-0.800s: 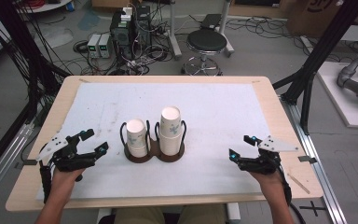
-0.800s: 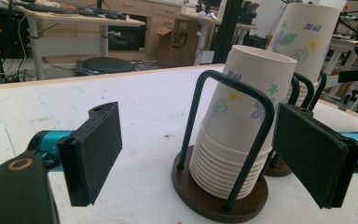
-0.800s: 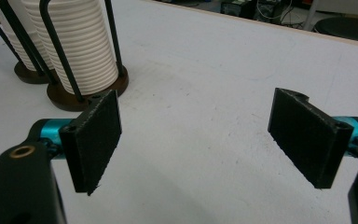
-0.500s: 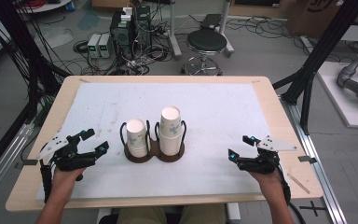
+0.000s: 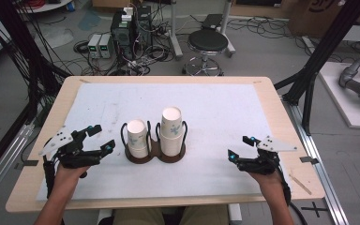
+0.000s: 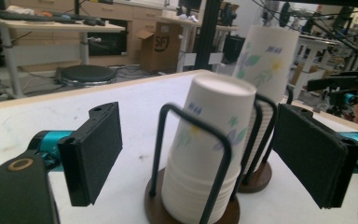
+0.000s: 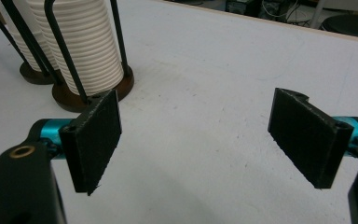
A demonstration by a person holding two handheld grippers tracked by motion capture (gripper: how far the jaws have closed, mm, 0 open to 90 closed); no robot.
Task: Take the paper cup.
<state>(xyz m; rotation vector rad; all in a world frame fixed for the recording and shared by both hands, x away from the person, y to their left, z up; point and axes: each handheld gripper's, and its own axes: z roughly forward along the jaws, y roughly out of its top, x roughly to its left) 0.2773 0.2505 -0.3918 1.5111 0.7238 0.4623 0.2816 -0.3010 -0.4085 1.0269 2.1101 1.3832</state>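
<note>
Two stacks of white paper cups stand upside down in a dark two-ring wire holder (image 5: 155, 151) near the table's middle. The shorter stack (image 5: 137, 137) is on the left, the taller stack (image 5: 172, 131) on the right. My left gripper (image 5: 100, 138) rests open at the left of the holder, pointing at it. In the left gripper view the shorter stack (image 6: 209, 149) stands just beyond the wide-apart pads (image 6: 93, 154). My right gripper (image 5: 238, 147) lies open at the right, apart from the holder. In the right gripper view the ribbed stack (image 7: 86, 42) sits at the upper left.
A white sheet (image 5: 215, 117) covers the wooden table (image 5: 281, 112). Beyond the far edge stand a black stool (image 5: 208, 42), computer boxes (image 5: 124, 30) and cables on the floor. Black frame posts (image 5: 318, 61) rise at both sides.
</note>
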